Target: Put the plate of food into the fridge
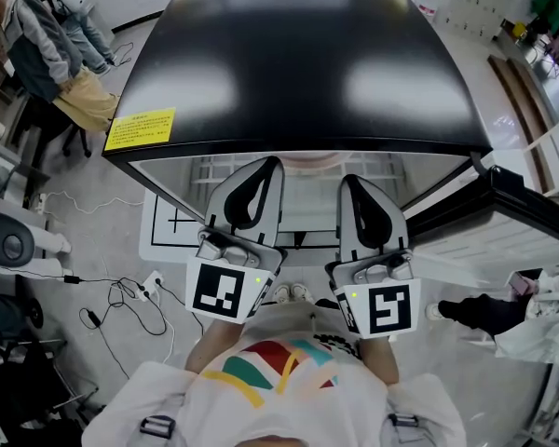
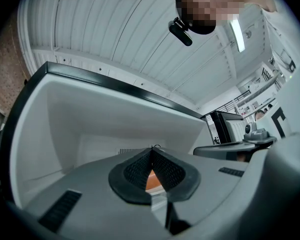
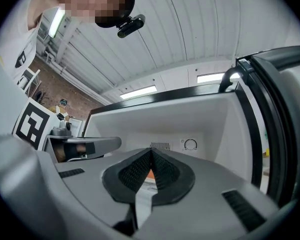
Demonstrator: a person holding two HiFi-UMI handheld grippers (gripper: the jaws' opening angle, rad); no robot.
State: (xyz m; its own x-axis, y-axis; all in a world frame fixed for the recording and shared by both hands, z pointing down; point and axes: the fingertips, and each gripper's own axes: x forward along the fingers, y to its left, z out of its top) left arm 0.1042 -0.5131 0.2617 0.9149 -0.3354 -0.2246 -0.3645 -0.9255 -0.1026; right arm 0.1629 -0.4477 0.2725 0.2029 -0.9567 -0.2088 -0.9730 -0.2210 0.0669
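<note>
From the head view, one fridge stands with its one door open. One pale plate shows inside, between your two grippers, the left gripper and the right gripper. Left gripper view: jaws closed, holding nothing. Right gripper view: the same. Back out crookedly and a jaw could catch the plate and drag it off.

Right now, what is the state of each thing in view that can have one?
Fridge door: open, swung to the right.
Left tongs: shut, tips together, inside the fridge.
Right tongs: shut, tips together, inside the fridge.
Plate: inside the fridge between the tongs, mostly hidden; gripped or not, cannot tell.
</note>
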